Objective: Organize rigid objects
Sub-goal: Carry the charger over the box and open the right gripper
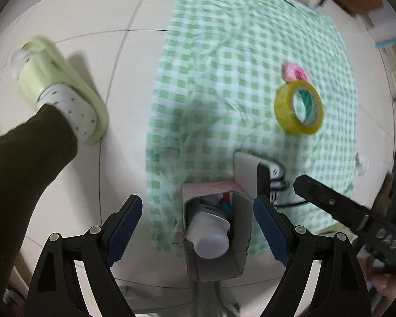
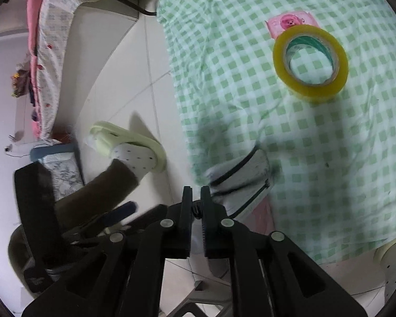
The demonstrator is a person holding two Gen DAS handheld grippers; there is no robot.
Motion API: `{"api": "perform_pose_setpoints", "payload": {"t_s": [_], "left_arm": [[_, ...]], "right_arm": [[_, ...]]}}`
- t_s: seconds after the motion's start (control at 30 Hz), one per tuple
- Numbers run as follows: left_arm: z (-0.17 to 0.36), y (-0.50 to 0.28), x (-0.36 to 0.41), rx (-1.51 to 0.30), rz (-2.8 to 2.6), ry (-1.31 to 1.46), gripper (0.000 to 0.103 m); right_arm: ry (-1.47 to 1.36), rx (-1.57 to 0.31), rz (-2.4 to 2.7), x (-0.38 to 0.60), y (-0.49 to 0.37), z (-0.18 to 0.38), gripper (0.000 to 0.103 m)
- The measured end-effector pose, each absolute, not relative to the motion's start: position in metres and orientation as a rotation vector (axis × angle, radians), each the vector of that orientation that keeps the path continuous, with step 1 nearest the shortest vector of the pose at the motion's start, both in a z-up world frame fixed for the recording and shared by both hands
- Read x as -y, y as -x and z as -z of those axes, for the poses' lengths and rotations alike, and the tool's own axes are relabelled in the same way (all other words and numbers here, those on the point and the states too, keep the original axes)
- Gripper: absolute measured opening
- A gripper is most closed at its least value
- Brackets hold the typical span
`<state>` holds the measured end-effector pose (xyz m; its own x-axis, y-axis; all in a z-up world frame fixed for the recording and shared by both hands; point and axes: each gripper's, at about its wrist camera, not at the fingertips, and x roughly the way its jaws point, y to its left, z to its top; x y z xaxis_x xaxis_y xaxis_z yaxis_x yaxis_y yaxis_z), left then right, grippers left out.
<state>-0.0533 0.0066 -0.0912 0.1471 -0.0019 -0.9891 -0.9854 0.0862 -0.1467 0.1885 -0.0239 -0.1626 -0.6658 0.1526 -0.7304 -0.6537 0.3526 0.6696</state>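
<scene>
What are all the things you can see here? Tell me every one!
Cloth: one, green and white check, spread on the tiled floor.
Tape roll: one, yellow, lying on the cloth.
Pink packet: one, with a cartoon face, just behind the tape roll.
Cardboard box: one, grey-brown, open, at the cloth's near edge.
White bottle: one, lying inside the box among other blurred items.
Bed: one, patterned cover with pink trim, in the background.
Person's foot: white dotted sock in a pale green slipper, on the tiles.
Left gripper: black with blue pads, open around the box.
Right gripper: black, nearly closed; what it pinches is unclear.
</scene>
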Motion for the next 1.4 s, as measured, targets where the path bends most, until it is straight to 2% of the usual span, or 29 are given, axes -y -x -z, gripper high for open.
{"api": "perform_pose_setpoints", "payload": {"t_s": [0.03,0.1,0.13,0.23,0.33,0.37,0.4,0.53,0.63,0.7,0.83,1.07,1.23,1.4], "left_arm": [[0.091,0.059,-0.007,-1.117,-1.049,1.234,0.086],[0.091,0.068,-0.007,-1.087,-1.072,1.275,0.086],[0.091,0.074,-0.008,-1.072,-1.083,1.295,0.086],[0.090,0.083,-0.010,-1.054,-1.094,1.317,0.086],[0.089,0.088,-0.010,-1.045,-1.109,1.319,0.086],[0.089,0.089,-0.010,-1.044,-1.110,1.322,0.086],[0.090,0.090,-0.011,-1.044,-1.111,1.326,0.086],[0.092,0.091,-0.010,-1.042,-1.118,1.348,0.086],[0.090,0.087,-0.012,-1.035,-1.118,1.347,0.086],[0.087,0.084,-0.013,-1.032,-1.119,1.334,0.086],[0.085,0.078,-0.011,-1.030,-1.112,1.317,0.086],[0.080,0.073,-0.011,-1.024,-1.130,1.293,0.086],[0.071,0.060,-0.008,-1.047,-1.129,1.206,0.086],[0.073,0.063,-0.004,-1.071,-1.123,1.184,0.086]], "right_arm": [[0.499,-1.837,-1.399,0.020,-0.185,0.162,0.021],[0.636,-1.719,-1.414,0.015,-0.178,0.163,0.076],[0.714,-1.655,-1.399,0.013,-0.173,0.166,0.081],[0.801,-1.660,-1.430,0.008,-0.158,0.184,0.078],[0.879,-1.663,-1.410,0.004,-0.144,0.203,0.064],[0.920,-1.653,-1.395,0.004,-0.139,0.210,0.055],[0.937,-1.656,-1.393,0.004,-0.136,0.216,0.051],[0.897,-1.713,-1.355,0.005,-0.140,0.237,0.044],[0.867,-1.706,-1.251,0.010,-0.158,0.242,0.026],[0.828,-1.729,-1.227,0.015,-0.176,0.241,0.022],[0.687,-1.744,-1.212,0.028,-0.204,0.220,0.021],[0.514,-1.733,-1.306,0.059,-0.224,0.143,0.021],[0.571,-1.760,-1.435,0.098,-0.196,0.110,0.021],[0.793,-1.800,-1.509,0.129,-0.147,0.120,0.021]]}}
